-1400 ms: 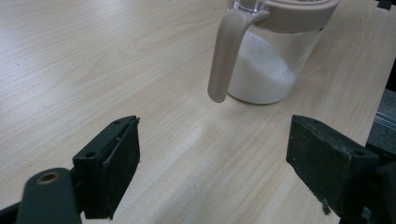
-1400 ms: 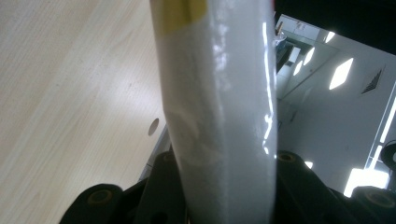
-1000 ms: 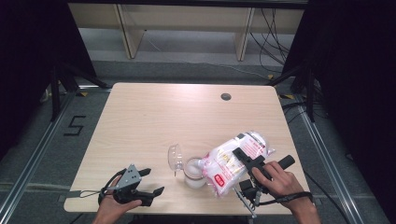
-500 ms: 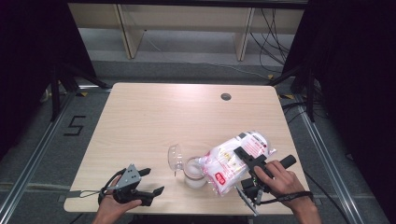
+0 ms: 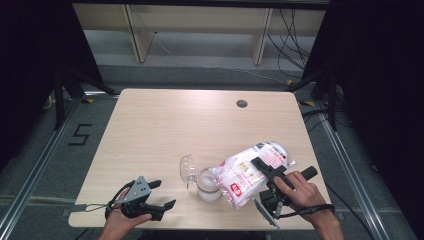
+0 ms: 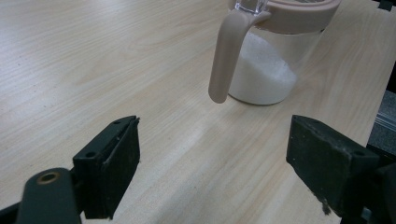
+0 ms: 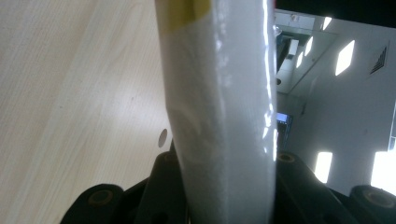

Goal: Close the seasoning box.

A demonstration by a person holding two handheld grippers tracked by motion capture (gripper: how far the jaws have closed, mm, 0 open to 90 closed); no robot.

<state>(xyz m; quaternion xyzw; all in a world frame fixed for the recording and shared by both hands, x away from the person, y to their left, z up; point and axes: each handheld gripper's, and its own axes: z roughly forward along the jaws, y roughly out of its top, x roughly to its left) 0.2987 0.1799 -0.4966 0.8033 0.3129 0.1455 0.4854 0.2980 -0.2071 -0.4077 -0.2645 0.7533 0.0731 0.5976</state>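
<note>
Right hand-held gripper clamps tilted bag over jar; left hand-held gripper rests w/ jaws apart.

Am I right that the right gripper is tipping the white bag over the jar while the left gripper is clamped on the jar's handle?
Not quite. The left gripper is open and holds nothing; the left gripper view shows the jar's handle beyond its jaws, untouched. The right gripper does hold the tilted bag over the jar.

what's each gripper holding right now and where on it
The right gripper is shut across the body of the white plastic bag, tilted over the jar. The left gripper is open and holds nothing.
</note>
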